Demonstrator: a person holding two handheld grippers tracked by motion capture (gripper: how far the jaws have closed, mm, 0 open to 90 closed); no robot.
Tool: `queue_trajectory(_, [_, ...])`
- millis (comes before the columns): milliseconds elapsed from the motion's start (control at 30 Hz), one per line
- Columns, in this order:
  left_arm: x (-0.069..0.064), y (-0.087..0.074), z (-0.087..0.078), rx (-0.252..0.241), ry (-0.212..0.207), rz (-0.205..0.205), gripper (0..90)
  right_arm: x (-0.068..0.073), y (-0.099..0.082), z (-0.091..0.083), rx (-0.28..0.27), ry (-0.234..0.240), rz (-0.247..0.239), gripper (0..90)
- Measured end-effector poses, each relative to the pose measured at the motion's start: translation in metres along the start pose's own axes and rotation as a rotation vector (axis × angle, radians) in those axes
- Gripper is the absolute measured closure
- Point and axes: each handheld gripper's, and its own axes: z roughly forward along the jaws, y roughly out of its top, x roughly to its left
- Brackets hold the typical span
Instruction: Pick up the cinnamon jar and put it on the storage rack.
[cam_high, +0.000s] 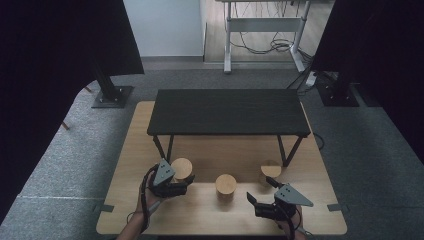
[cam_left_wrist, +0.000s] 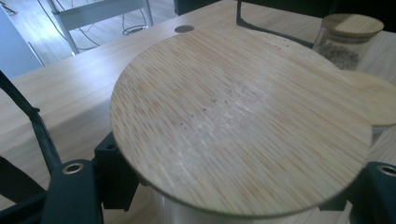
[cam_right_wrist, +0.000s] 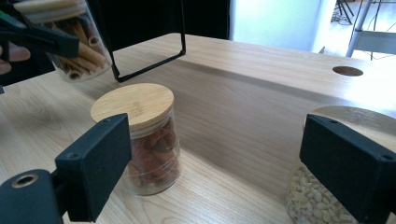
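Three glass jars with bamboo lids stand in a row in front of a black riser shelf (cam_high: 227, 111). My left gripper (cam_high: 187, 184) is shut on the left jar (cam_high: 181, 168), which holds cinnamon sticks (cam_right_wrist: 77, 44); its lid (cam_left_wrist: 233, 116) lies between my left fingers (cam_left_wrist: 114, 175). That jar looks slightly tilted in the right gripper view. My right gripper (cam_high: 261, 191) is open with nothing between its jaws (cam_right_wrist: 224, 154). The middle jar (cam_high: 225, 185) of red dried pieces (cam_right_wrist: 149, 149) sits behind its left jaw. The right jar (cam_high: 270, 170) of pale beans (cam_right_wrist: 313, 198) sits behind its right jaw.
The light wooden table (cam_high: 150, 145) has a round cable hole (cam_right_wrist: 348, 71) at its back. The riser's thin black legs (cam_high: 162, 146) stand just behind the jars. Grey carpet, dark curtains and a white desk frame (cam_high: 227, 45) surround the table.
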Motion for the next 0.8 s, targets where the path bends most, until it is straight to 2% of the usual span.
queue_trajectory(133, [-0.001,0.005,-0.001,0.004,-0.004,0.011,25.1,0.0,0.0,-0.001,-0.002,0.0,-0.001,8.5])
queue_trajectory(300, [0.003,0.011,-0.003,0.003,-0.012,-0.004,25.1,0.0,0.0,-0.001,0.0,-0.001,-0.002,8.5])
queue_trajectory(633, [0.002,0.018,-0.007,0.007,-0.004,0.017,25.1,0.0,0.0,0.0,0.009,0.004,-0.004,8.6])
queue_trajectory(800, [0.003,0.02,-0.009,0.0,-0.006,0.01,25.0,-0.001,-0.001,0.0,0.013,0.001,-0.002,8.6])
